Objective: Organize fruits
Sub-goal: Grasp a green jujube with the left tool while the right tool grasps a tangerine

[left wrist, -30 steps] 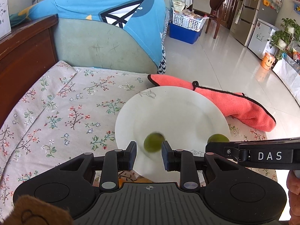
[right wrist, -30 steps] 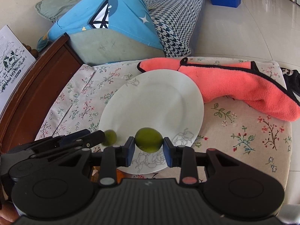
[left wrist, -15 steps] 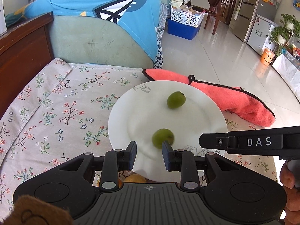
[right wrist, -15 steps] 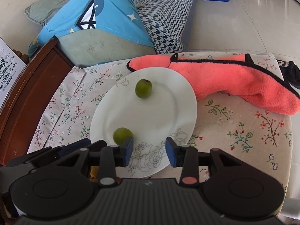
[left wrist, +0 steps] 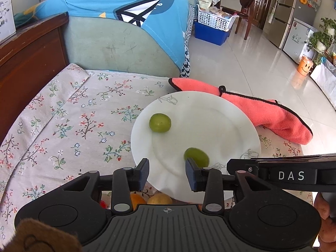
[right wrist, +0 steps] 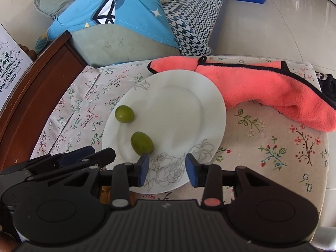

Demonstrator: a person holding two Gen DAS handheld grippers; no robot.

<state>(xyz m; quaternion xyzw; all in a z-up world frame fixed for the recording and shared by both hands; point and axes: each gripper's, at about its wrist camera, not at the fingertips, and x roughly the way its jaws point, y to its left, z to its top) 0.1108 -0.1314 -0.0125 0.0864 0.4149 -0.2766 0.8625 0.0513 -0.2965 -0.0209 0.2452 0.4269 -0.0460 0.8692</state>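
Fruit: two small round green fruits [right wrist: 142, 143] [right wrist: 124, 114], smooth, on the white plate [right wrist: 189, 96] just ahead of both grippers.
Left gripper [left wrist: 167, 174]: released, jaws just widened, nothing between.
Right gripper [right wrist: 167, 169]: released, empty.

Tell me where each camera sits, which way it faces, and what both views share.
Left wrist: on the left gripper, angled down over the white plate; the right gripper and a hand's edge show at right.
Right wrist: on the right gripper, angled down likewise; the left gripper shows at left.
Shared: plate, two green fruits, pink cloth.
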